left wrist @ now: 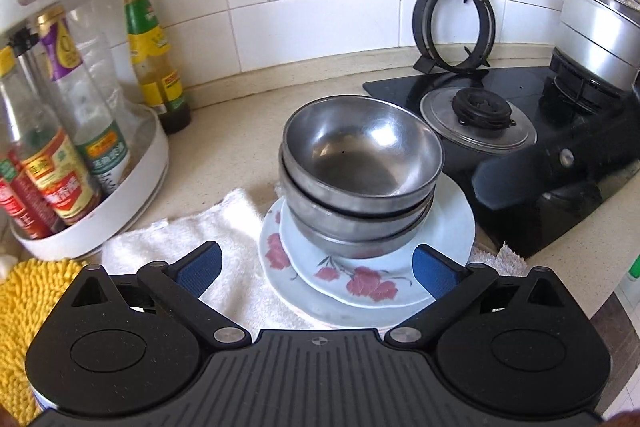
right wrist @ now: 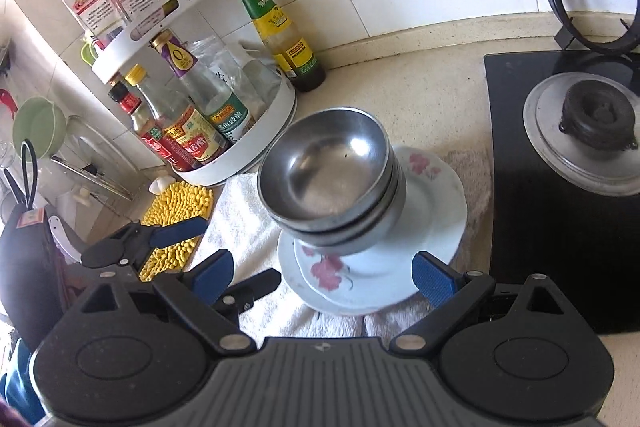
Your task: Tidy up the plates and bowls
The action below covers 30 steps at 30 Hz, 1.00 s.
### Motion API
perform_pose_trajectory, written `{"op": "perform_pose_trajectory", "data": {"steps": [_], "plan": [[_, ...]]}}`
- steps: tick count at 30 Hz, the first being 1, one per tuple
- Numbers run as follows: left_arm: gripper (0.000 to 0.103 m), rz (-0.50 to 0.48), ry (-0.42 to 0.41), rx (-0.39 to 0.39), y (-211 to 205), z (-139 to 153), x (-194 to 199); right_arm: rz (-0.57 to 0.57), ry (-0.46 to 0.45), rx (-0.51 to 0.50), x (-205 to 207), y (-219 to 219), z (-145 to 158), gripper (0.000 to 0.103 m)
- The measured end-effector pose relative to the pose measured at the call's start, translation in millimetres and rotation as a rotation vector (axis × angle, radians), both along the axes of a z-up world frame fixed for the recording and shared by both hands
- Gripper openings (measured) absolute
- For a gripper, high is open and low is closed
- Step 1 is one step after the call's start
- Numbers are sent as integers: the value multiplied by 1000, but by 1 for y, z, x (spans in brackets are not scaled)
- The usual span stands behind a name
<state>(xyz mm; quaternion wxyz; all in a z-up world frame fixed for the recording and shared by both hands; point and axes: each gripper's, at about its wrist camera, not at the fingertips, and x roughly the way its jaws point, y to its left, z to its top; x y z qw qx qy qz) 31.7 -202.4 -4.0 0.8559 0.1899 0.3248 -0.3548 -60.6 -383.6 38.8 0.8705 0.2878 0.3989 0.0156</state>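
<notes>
My left tool point(left wrist: 316, 265) hangs over the near edge of the plates with its blue pads spread wide and nothing between them. My right tool point(right wrist: 322, 273) is just as wide and also carries nothing; it sits over the near rim of the same pile. In the right wrist view I can see the left tool point(right wrist: 176, 231) low on the left, above the yellow mat point(right wrist: 176, 223), its pads apart.

The steel bowls point(left wrist: 360, 163) are nested in a stack, three by my count in the left view, and the top one tilts toward the camera. The stack stands on the flowered plates point(left wrist: 360, 283), which lie one on another; I make out at least two, the upper one shifted off centre from the lower. The plates rest on a white towel point(left wrist: 192, 239) spread on the beige surface point(left wrist: 224, 139).

Left of the pile is a white two-level rack point(right wrist: 248, 155) full of sauce bottles, and one more bottle with a yellow cap point(right wrist: 276, 31) stands just beside it against the tiled wall. To the right is the black stove point(left wrist: 500, 95), with a bare burner point(left wrist: 482, 107) on its round metal plate. A black pan support point(left wrist: 454, 27) leans on the wall behind it. A steel pot point(left wrist: 600, 31) sits on the far burner.
</notes>
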Motion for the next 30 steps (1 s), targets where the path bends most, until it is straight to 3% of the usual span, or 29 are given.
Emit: {"op": "perform_pose_trajectory", "data": {"steps": [14,30], "plan": [[103,111,-14,-13,26,3,-13,-32,17,-28,-28,17,-12,103],[103,211,-31,-50,37,2,-31,-94,8,-162,-45,37,-19,103]]}}
